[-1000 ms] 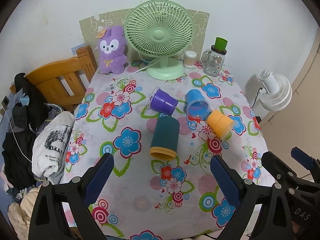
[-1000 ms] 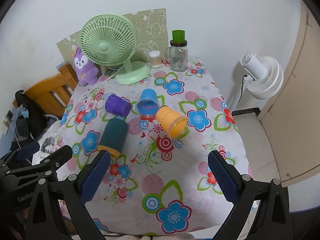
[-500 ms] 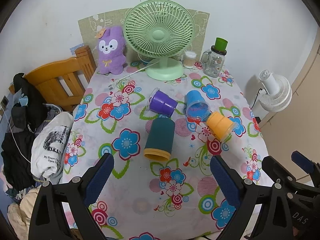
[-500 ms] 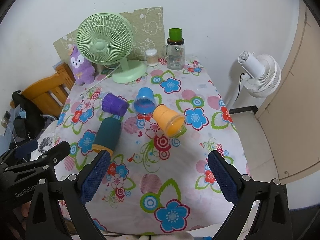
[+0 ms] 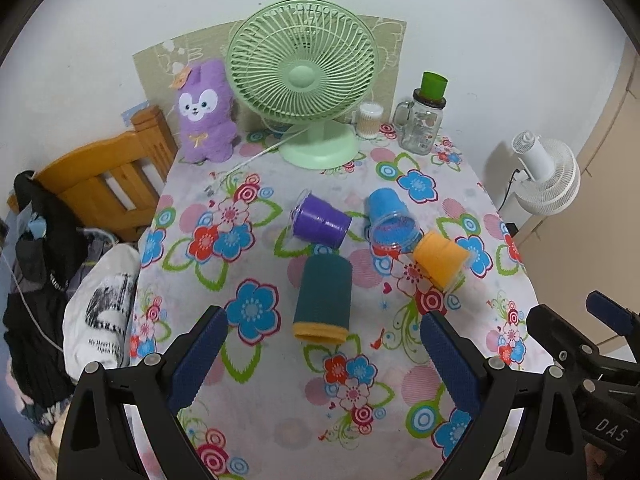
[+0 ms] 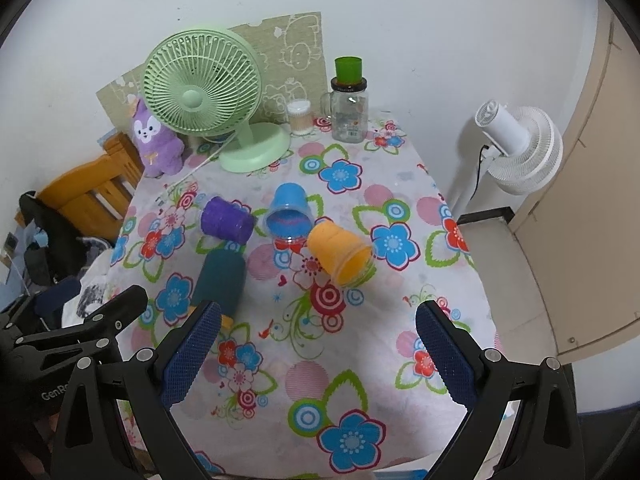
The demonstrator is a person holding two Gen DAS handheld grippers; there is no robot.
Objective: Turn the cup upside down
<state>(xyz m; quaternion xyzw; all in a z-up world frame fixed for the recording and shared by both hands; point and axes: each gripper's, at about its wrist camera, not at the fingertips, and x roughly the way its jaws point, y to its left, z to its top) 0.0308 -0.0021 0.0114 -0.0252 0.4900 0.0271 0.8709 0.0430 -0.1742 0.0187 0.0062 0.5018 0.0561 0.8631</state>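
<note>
left black two-finger gripper with blue pads (image 5: 322, 354) and right one (image 6: 318, 350): both jaws wide apart, empty, side by side.

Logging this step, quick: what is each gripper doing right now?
Left gripper: open, holding nothing.
Right gripper: open, holding nothing.

A plain white wall (image 5: 120, 20) backs the floral-clothed table (image 5: 280, 420); left of it a wooden chair (image 5: 104, 176), right a white floor fan (image 6: 520, 152)

teal cup (image 5: 322, 297): lay on its side, yellow rim toward the left tongs (image 5: 323, 354), ahead between their open fingers, untouched.
</note>
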